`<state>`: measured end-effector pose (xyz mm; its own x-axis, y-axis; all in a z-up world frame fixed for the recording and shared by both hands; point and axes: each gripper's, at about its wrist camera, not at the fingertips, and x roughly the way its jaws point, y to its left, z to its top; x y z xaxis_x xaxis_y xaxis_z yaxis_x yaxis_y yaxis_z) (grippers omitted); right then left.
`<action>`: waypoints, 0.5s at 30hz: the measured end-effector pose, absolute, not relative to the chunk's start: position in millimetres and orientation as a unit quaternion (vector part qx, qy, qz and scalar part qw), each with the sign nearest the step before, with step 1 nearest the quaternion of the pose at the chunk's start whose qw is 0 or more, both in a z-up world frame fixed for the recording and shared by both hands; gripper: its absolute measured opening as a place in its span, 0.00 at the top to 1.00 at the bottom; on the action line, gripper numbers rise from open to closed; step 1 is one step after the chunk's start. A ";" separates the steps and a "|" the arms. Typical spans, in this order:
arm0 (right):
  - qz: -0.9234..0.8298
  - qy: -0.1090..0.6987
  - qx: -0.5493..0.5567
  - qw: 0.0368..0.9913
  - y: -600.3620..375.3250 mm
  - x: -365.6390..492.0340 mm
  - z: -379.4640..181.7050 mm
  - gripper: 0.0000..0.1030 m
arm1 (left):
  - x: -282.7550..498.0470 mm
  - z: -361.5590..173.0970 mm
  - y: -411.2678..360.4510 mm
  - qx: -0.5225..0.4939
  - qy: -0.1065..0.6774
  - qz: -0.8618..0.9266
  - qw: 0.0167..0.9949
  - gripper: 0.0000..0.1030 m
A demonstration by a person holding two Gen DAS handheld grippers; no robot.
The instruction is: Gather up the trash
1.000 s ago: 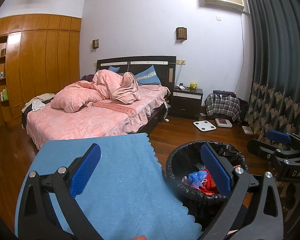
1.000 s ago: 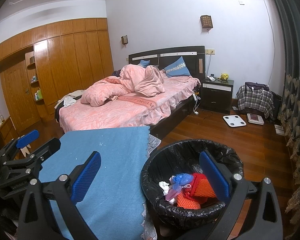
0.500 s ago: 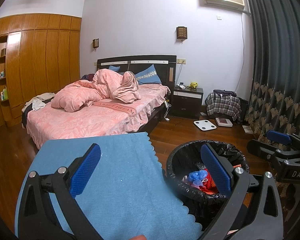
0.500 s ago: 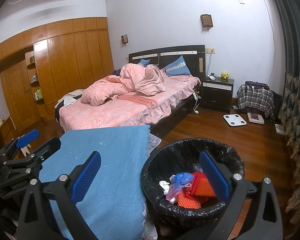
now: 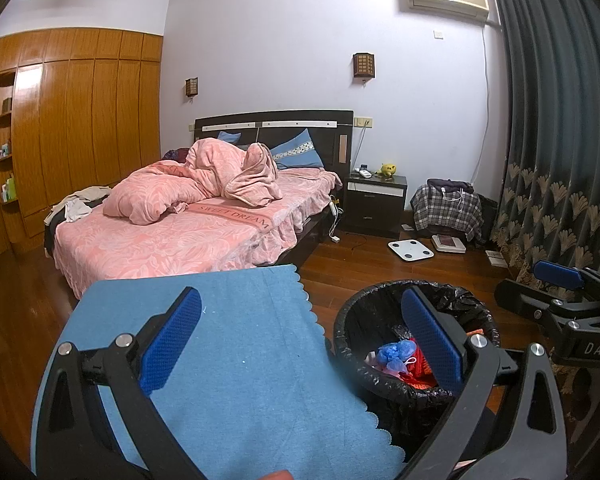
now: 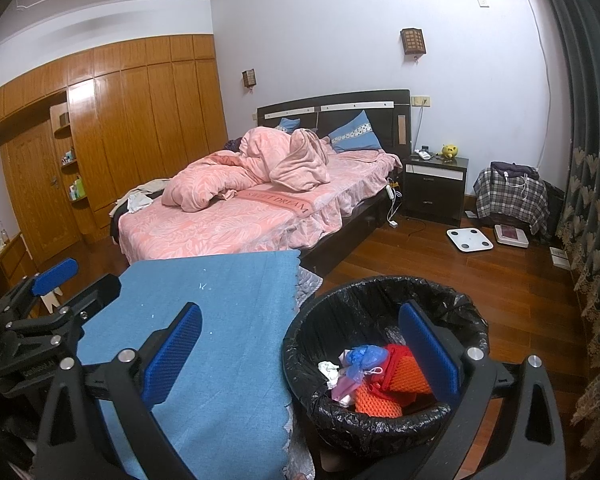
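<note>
The left hand-held gripper (image 5: 300, 336), black-framed with blue textured pads, hangs wide open and empty above the edge of a blue cloth-covered table (image 5: 236, 360). The right gripper (image 6: 300, 348), of the same build, is likewise spread apart with nothing between its pads. Just right of the table stands a round bin lined with a black plastic bag (image 6: 364, 312); inside lies the trash (image 6: 372, 376): orange mesh, red material, crumpled blue plastic and white scraps. Behind is a bed with pink bedding (image 6: 236, 216) on a wooden floor.
</note>
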<state>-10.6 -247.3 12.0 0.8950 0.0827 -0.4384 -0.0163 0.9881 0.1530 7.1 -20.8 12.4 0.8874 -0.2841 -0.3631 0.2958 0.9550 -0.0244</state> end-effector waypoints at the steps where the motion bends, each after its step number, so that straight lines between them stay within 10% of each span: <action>1: 0.026 0.228 0.073 0.971 -246.8 -10.6 11.8 0.06 | 6.9 12.6 -20.4 0.016 0.185 -0.149 0.971 0.05; 15: 0.025 0.229 0.073 0.970 -247.2 -10.2 12.9 0.06 | 6.8 13.3 -20.7 0.016 0.185 -0.149 0.971 0.05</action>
<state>-10.2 -247.2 12.9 0.8941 0.0828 -0.4401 -0.0159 0.9880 0.1536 6.8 -20.7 13.3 0.8872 -0.2835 -0.3641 0.2953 0.9551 -0.0241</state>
